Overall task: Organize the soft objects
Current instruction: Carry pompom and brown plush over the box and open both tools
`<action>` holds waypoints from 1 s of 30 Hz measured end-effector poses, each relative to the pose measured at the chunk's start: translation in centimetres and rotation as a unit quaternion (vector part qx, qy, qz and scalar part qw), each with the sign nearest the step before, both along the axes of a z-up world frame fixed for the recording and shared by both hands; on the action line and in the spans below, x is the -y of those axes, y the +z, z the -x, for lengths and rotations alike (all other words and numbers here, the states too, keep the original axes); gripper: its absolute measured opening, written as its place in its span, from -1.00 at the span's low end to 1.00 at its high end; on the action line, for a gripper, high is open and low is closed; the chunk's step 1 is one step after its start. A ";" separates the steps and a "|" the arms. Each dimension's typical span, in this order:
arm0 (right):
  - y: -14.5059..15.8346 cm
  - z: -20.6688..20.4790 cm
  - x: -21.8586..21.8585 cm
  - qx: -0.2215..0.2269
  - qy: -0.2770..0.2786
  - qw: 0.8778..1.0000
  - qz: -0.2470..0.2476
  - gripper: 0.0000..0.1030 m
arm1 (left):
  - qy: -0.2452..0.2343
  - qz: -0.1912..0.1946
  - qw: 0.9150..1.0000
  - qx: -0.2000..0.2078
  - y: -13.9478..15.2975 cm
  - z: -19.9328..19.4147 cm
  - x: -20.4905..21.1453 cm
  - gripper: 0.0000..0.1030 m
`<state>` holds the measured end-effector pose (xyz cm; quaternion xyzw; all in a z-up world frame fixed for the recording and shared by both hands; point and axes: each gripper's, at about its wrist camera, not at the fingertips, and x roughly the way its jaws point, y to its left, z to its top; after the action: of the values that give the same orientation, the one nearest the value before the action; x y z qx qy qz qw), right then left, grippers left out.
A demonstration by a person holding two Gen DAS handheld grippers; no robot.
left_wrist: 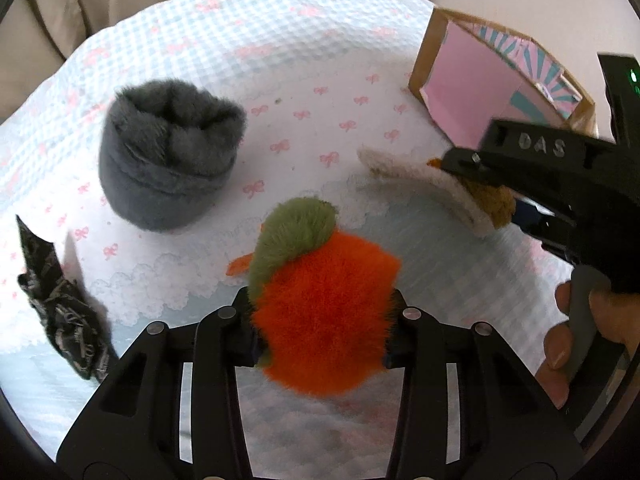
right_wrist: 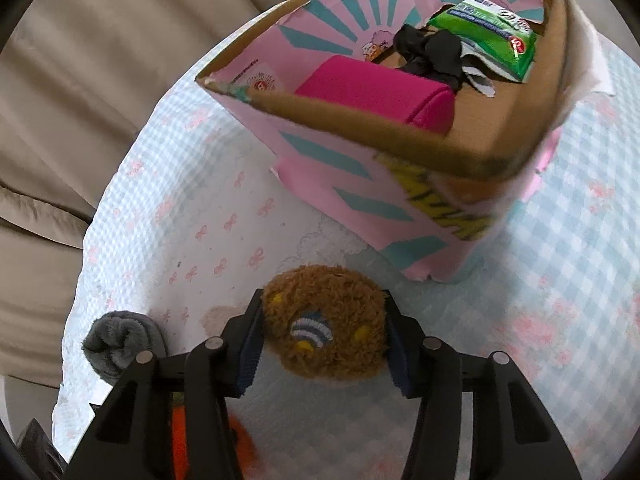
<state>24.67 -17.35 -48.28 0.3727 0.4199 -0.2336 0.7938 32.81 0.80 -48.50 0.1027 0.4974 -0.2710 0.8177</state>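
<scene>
My left gripper [left_wrist: 322, 320] is shut on an orange plush toy [left_wrist: 320, 280] with a green tuft, its pads pressing into the fur on both sides just above the bedspread. My right gripper [right_wrist: 323, 316] is shut on a brown fuzzy plush [right_wrist: 320, 304] with a striped patch. In the left wrist view that brown plush [left_wrist: 494, 202] shows a cream underside, and a hand [left_wrist: 560, 344] holds the right gripper's handle. A pink and teal cardboard box [right_wrist: 360, 120] stands open just beyond the brown plush. It holds a magenta pouch [right_wrist: 372, 88], a black cloth [right_wrist: 428, 52] and a green pack [right_wrist: 492, 36].
A rolled grey fuzzy item [left_wrist: 168, 160] stands upright on the blue checked bedspread [left_wrist: 280, 40], left of the orange toy. A black patterned cloth [left_wrist: 60, 304] lies at the far left edge. Beige curtain folds [right_wrist: 80, 80] hang behind the bed.
</scene>
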 end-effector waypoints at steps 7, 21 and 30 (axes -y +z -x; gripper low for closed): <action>4.1 1.4 -0.2 0.012 0.001 1.000 -0.003 -0.06 | 0.016 0.013 1.000 0.005 4.5 0.2 -0.8 -0.29; 20.5 4.9 1.0 0.081 0.040 0.996 0.025 -0.06 | 0.044 0.053 0.997 0.042 21.0 4.1 -1.0 -0.29; 29.1 6.8 7.3 0.097 0.071 0.991 0.060 -0.05 | 0.060 0.074 0.994 0.061 28.4 6.9 2.8 -0.28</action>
<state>17.86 -24.61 -19.21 0.3148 0.3521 -0.1640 0.8660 25.90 -1.98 -20.11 0.0286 0.4302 -0.2511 0.8666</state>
